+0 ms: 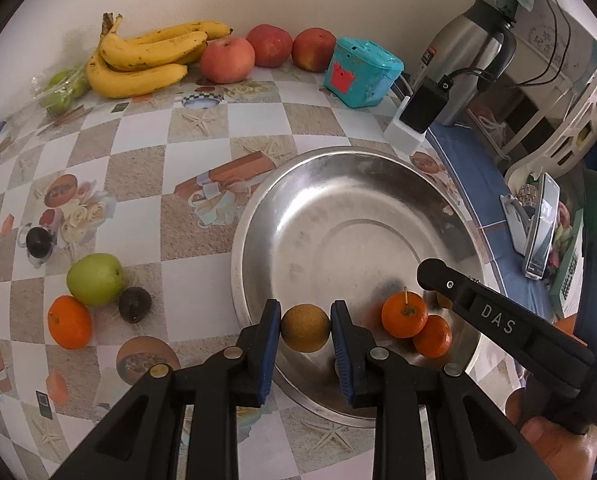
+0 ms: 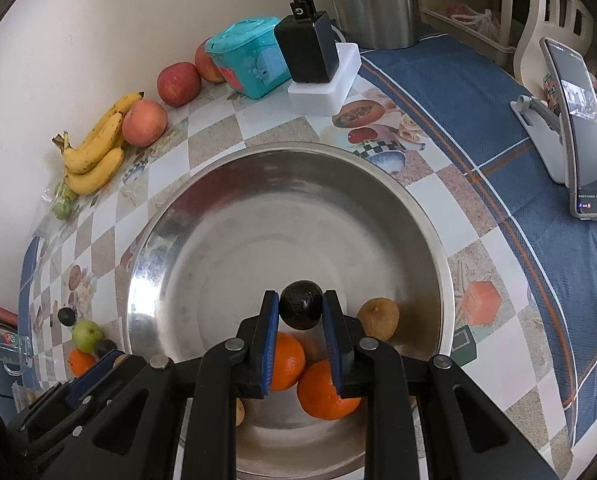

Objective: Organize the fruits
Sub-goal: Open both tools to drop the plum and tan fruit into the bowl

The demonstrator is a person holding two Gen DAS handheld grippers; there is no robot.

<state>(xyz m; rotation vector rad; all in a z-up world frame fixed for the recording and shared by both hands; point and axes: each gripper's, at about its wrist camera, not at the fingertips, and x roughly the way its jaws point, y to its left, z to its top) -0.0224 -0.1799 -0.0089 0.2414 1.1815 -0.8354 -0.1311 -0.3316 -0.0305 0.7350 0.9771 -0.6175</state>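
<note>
Two claws, left claw (image 1: 305, 330) gripping one yellowish fruit (image 1: 305, 327), right claw (image 2: 301, 312) one dark fruit (image 2: 301, 310), above two oranges (image 2: 325, 392).

**Inspection: Appearance of Both Hand-Held Claws**

Left claw (image 1: 305, 328): matte black plastic frame with two angled arms ending in flat fingers (image 1: 269, 344). Each finger carries a blue ribbed pad on its inner face. Four round pivot pins show across the linkage, the inner pair silver, the outer pair brass-toned. Triangular cut-outs lighten the outer arms.

Right claw (image 2: 301, 312): same build, black frame, blue ribbed pads (image 2: 269, 344), silver pivot pins, triangular cut-outs. Seen from the left wrist camera, its side is a long black bar with a rounded tip, one small screw and white lettering "DAS". A green indicator light glows on the black housing behind it.
</note>
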